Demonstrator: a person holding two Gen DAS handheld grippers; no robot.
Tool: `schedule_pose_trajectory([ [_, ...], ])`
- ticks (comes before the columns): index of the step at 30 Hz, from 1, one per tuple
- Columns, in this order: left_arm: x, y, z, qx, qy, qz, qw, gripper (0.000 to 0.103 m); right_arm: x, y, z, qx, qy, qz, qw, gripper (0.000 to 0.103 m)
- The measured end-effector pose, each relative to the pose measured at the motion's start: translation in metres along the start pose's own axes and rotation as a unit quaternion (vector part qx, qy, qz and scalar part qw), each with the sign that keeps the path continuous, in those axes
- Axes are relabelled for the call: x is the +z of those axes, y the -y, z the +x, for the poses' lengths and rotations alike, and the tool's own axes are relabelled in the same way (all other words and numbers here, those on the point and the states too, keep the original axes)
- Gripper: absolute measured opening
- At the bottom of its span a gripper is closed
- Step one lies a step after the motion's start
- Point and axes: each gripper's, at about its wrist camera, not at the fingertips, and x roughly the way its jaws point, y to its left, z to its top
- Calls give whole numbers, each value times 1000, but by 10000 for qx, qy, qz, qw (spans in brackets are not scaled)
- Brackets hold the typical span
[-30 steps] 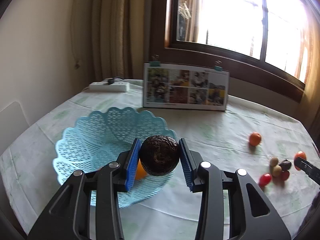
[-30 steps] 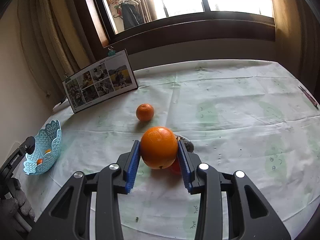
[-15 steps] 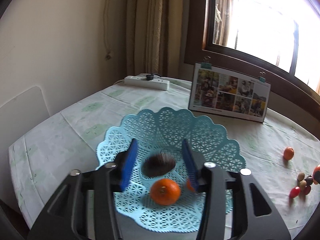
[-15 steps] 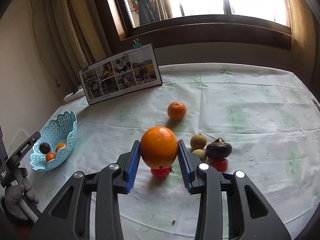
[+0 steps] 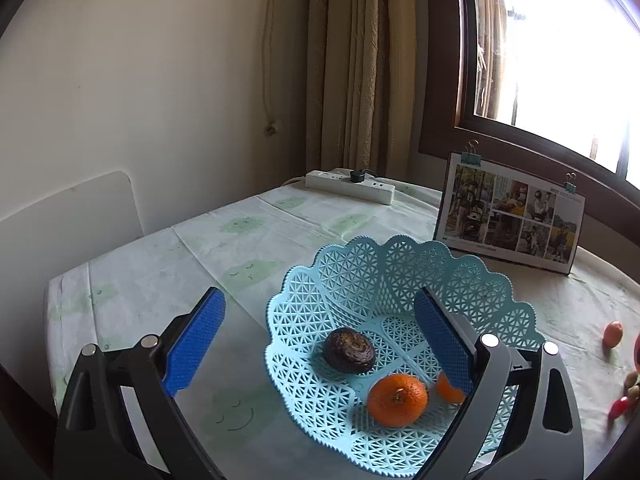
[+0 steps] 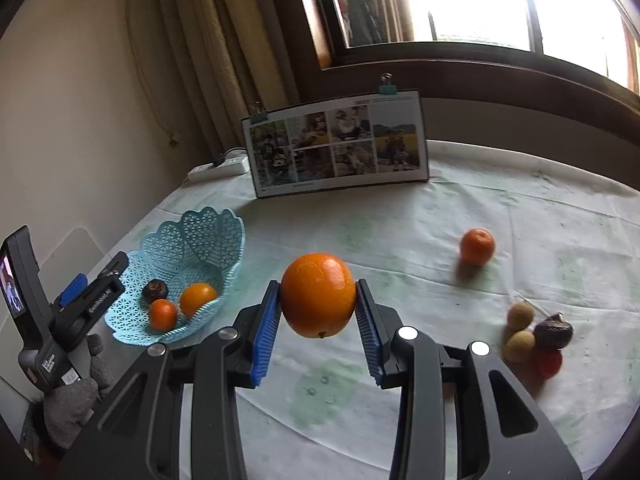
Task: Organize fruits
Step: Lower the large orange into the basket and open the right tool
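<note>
Holding a big orange (image 6: 318, 294) clear of the worktop (image 6: 400, 400), our right claw (image 6: 318, 320) has its blue pads (image 6: 265, 330) clamped on the fruit's 2 sides at about its widest girth. We judge this orange firm and fairly heavy for its size, with a waxy peel that could slide on a loose grip; the ribbed pads should bite well, and squeezing across the middle, as now, looks like the safest hold. It will probably roll if set down on a slope.

To the left sits the blue lattice basket (image 6: 208, 240), already carrying 2 small oranges (image 5: 397, 399) and a dark wrinkled fruit (image 5: 349, 350). Its thin plastic looks light, so we expect it to shift if a heavy fruit drops on the rim; lowering the orange into the middle seems wiser. Our left claw (image 5: 320, 350) hangs just over the basket with its jaws spread wide and nothing between them.

Further right on the worktop lie a small loose orange (image 6: 477, 246) and a cluster of 2 tan fruits, a dark one and a red one (image 6: 536, 338). A photo board (image 6: 340, 146) stands at the back.
</note>
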Motion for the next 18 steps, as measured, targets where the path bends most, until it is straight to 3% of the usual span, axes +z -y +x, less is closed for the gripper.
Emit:
schedule_pose_trajectory([
  [8, -6, 2, -5, 108, 170, 55, 9998, 98, 11, -60, 31, 401, -85, -456, 9981, 38],
  [18, -6, -2, -10, 133, 288, -96, 9995, 98, 25, -106, 75, 553, -230, -765, 9953, 38],
])
